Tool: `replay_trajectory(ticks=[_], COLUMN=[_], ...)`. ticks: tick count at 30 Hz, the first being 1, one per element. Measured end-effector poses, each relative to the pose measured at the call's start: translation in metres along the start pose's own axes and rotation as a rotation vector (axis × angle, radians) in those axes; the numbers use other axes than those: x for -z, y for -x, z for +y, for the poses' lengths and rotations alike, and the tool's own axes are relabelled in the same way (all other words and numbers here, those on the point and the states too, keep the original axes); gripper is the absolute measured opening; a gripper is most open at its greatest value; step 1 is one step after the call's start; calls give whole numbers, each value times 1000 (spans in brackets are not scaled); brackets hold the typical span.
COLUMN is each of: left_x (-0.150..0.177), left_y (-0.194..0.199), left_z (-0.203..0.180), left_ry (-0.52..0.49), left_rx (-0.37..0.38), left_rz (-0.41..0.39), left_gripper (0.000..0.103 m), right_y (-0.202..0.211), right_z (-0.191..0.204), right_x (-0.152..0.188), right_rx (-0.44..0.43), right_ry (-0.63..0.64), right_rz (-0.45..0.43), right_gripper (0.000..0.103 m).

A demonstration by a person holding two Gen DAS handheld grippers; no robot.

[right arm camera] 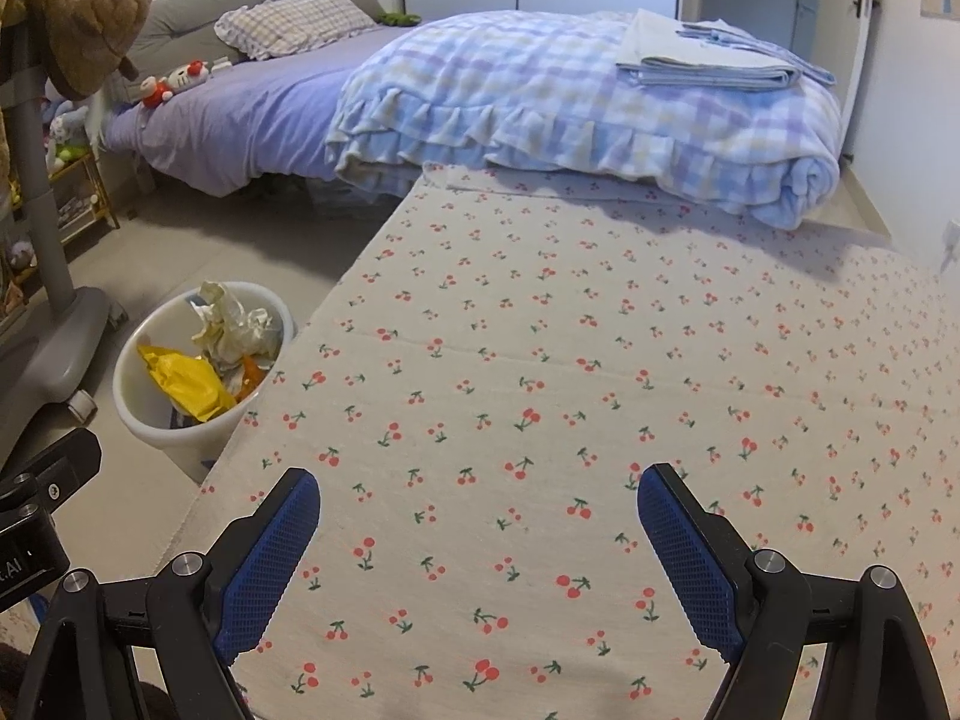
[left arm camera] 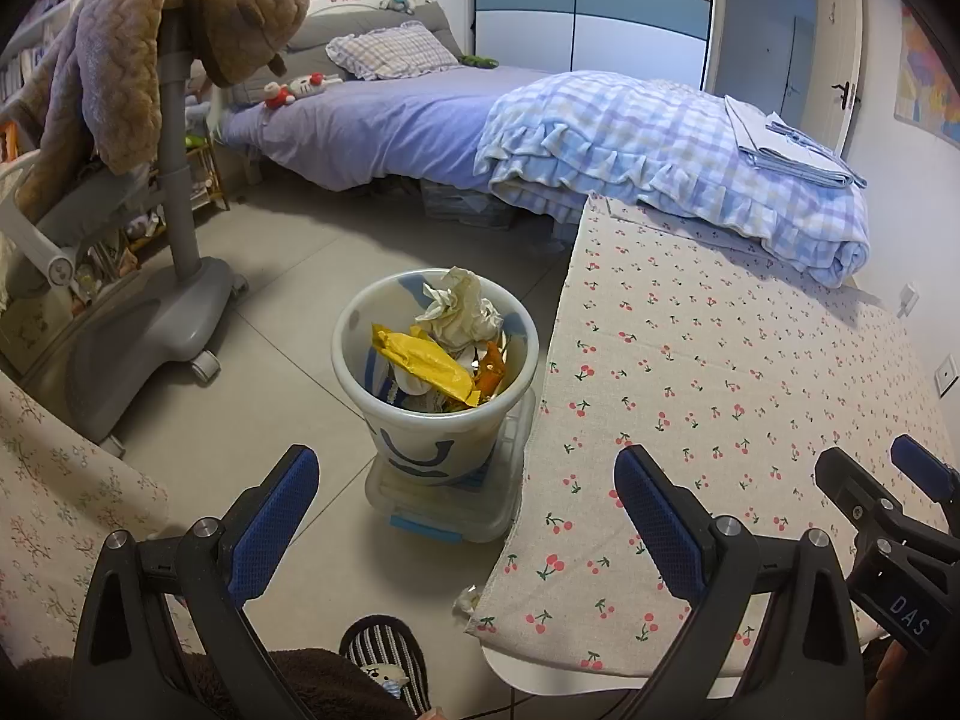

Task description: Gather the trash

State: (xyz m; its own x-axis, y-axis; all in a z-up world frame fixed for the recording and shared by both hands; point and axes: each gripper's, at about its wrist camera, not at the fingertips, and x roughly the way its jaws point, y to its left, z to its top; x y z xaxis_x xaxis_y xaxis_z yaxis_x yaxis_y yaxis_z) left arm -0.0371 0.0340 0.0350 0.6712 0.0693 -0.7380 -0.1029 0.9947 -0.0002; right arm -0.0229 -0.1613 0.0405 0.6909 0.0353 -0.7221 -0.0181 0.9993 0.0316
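Both hand-held grippers, left (left arm camera: 465, 495) and right (right arm camera: 478, 507), hang agape and hold nothing. The bin (left arm camera: 435, 360), left of the tabletop (right arm camera: 600, 360), already holds the trash (left arm camera: 444, 336). Collecting looks nearly done; a scrap (left arm camera: 467, 598) on the floor probably comes next.

A home bedroom, likely a child's: a bed (left arm camera: 384, 120) with purple sheet, checked pillow (left arm camera: 390, 51) and frilled blanket (right arm camera: 570, 102), soft toys (left arm camera: 297, 87) by the headboard, a wardrobe (left arm camera: 588, 0) behind, and a cherry-print cloth (right arm camera: 600, 390) on the bench.
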Motion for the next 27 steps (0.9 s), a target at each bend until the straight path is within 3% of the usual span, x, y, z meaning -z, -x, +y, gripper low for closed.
replay_trajectory(ticks=[27], left_x=[1], left_y=[0], left_z=[0], left_ry=[2], left_rx=[2], left_rz=[-1], left_gripper=[100], right_y=[0], right_z=[4], right_x=[2], right_rx=[-2], right_ry=[-11], right_rz=[0], right_gripper=[90])
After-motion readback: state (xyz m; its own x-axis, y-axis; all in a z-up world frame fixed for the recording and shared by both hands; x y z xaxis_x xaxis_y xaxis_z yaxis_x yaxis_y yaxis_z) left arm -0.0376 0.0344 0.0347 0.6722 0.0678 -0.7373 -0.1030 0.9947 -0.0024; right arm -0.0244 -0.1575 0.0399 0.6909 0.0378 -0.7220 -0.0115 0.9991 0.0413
